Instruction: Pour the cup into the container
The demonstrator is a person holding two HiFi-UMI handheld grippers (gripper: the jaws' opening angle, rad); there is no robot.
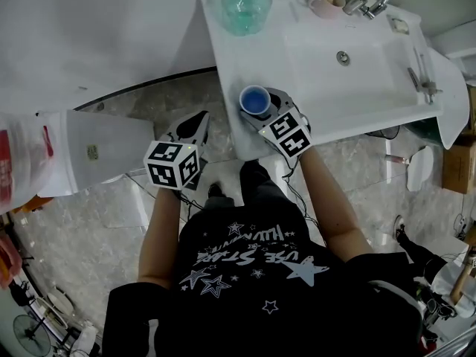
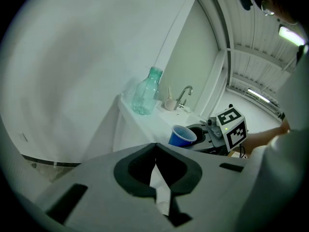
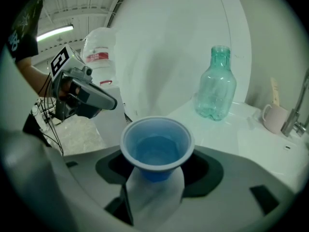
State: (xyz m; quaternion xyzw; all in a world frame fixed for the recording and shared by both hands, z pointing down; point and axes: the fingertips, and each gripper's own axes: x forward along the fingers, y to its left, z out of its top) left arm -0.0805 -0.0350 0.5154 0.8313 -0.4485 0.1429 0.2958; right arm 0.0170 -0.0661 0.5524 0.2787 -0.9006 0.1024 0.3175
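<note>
A blue plastic cup (image 1: 254, 100) holding water stands upright between the jaws of my right gripper (image 1: 262, 111), which is shut on it at the near left corner of the white counter (image 1: 223, 65). In the right gripper view the cup (image 3: 157, 146) fills the middle, clamped low on its body by the right gripper (image 3: 155, 180). A clear green bottle (image 1: 246, 4) (image 3: 217, 86) stands at the counter's back left, apart from the cup. My left gripper (image 1: 198, 123) (image 2: 155, 178) hangs left of the counter over the floor, jaws together and holding nothing.
A white sink basin (image 1: 349, 65) with a tap (image 1: 368, 2) takes up the counter's right part. A pink mug (image 1: 323, 6) with a brush sits by the tap. A white bag with red print (image 1: 22, 162) lies at the far left.
</note>
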